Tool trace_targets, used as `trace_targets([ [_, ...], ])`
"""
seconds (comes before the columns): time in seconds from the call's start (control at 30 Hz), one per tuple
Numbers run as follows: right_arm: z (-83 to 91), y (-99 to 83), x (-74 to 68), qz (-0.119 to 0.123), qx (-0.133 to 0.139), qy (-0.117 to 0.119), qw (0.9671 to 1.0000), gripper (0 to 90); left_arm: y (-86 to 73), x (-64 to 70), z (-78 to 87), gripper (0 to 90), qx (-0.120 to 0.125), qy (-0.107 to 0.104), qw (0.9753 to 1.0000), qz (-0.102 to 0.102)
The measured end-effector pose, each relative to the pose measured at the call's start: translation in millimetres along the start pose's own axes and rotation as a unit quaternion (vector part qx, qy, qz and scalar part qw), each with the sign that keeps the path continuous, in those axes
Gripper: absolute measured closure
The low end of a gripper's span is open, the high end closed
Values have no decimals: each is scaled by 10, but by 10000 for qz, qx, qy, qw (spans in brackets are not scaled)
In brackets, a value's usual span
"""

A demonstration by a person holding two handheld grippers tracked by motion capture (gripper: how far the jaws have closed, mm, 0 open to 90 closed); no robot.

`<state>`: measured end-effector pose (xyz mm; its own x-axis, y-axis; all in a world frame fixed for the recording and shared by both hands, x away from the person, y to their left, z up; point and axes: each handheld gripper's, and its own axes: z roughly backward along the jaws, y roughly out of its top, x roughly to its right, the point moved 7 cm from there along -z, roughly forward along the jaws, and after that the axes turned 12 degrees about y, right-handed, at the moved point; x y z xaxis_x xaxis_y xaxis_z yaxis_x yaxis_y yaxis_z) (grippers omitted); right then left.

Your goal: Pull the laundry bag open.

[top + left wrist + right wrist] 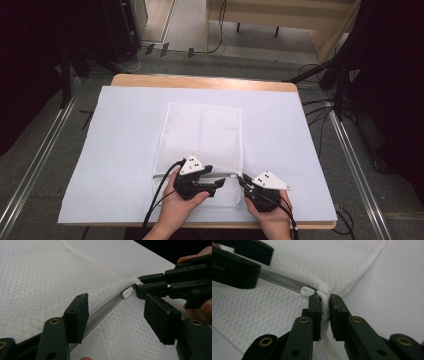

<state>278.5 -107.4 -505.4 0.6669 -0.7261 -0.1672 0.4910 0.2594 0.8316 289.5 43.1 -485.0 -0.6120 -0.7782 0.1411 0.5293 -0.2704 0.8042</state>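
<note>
Covering: a white sheet [115,150] spreads over most of the wooden tabletop [200,81], whose edge shows bare at the far side.
Bag: a white mesh bag [205,130] lies flat on the sheet, near the middle, its zipped end toward the person.
Bag texture: fine diamond mesh [37,277], slightly rumpled near the zip.
Hands: two hands enter from the near edge, each holding one claw at the bag's near end.
Left claw: the left claw [218,183] sits over the bag with its jaws spread, one on each side of the zip; in the left gripper view [117,317] neither pad presses the fabric.
Right claw: the right claw [243,180] is at the bag's near right corner, jaws pressed together on the bag's fabric tab [325,305] just beside the zip end.
Zip: a grey zip [102,312] runs along the near end, between the two claws.
Slider: a small white slider [307,291] rests at the zip's right end, touching the pinched corner.
</note>
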Motion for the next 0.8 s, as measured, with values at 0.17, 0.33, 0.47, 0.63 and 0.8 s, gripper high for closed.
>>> trace_targets([
  [0.17, 67, 67, -67, -27, 202, 165, 9997, 820, -26, 70, -77, 479, -115, -66, 9999, -64],
  [0.33, 104, 118, -124, 73, 324, 266, 9991, 822, -45, 122, -127, 519, -153, -36, 9998, -143],
  [0.47, 113, 141, -152, 112, 382, 325, 9987, 825, -38, 107, -114, 592, -110, -160, 9998, -93],
  [0.63, 111, 160, -178, 168, 408, 343, 9984, 825, -38, 116, -109, 610, -78, -218, 9997, -34],
  [0.8, 97, 164, -190, 231, 409, 340, 9983, 825, -46, 127, -102, 639, -112, -397, 9991, 18],
])
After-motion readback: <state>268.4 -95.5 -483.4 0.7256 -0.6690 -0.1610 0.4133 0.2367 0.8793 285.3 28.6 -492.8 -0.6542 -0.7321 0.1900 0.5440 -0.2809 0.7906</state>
